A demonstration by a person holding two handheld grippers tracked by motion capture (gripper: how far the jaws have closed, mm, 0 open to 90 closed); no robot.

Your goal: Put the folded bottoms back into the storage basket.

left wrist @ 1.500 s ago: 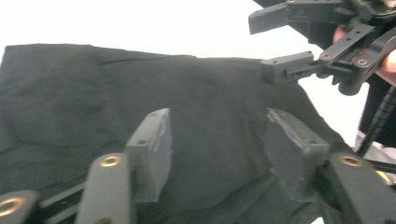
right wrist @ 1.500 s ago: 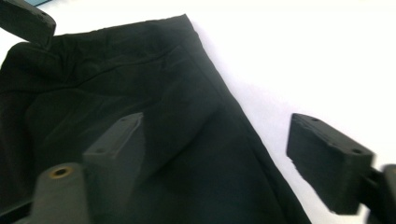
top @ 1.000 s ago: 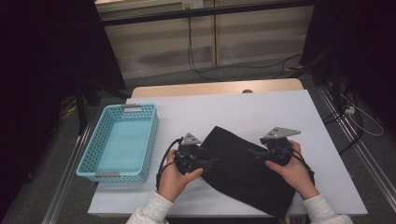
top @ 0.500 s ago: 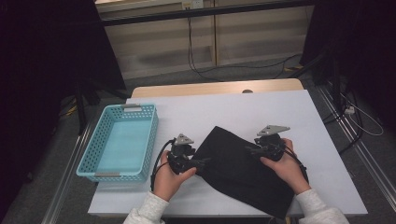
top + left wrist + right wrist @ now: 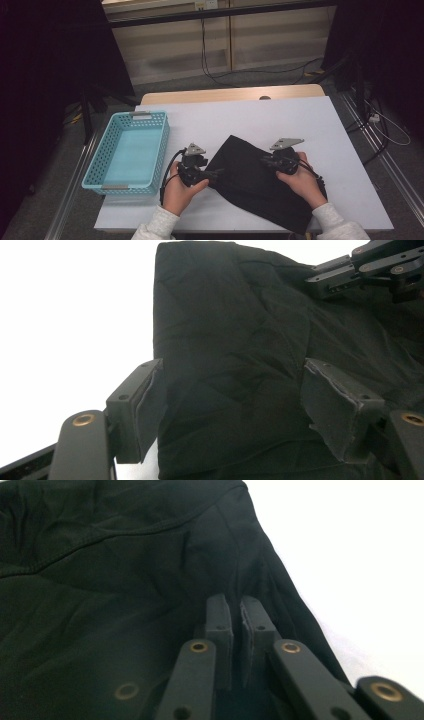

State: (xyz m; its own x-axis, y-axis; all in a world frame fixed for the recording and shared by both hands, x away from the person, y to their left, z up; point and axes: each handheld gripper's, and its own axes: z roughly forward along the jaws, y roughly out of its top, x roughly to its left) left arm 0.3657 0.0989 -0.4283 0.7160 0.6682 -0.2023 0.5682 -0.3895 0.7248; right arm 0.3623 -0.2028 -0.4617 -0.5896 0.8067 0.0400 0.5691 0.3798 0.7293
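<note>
A black cloth [image 5: 250,182] lies crumpled on the white table [image 5: 300,120]. My left gripper [image 5: 216,174] rests at the cloth's left edge, and in the left gripper view it [image 5: 240,405] stands open with the cloth [image 5: 230,340] between its pads, untouched. My right gripper [image 5: 263,160] sits on the cloth's upper right part. Its jaws have just been closing, and in the right gripper view it [image 5: 236,605] is shut on a small raised fold of the cloth [image 5: 100,580]. The right gripper [image 5: 350,270] also appears far off in the left gripper view.
A light blue slotted basket [image 5: 164,135] stands empty at the table's left side, a short way from my left hand. Bare white tabletop stretches behind the cloth. The table's front edge runs just under the forearms.
The right gripper has shifted a little leftward and toward the person over the cloth, and its jaws have come together. The left gripper has hardly moved.
</note>
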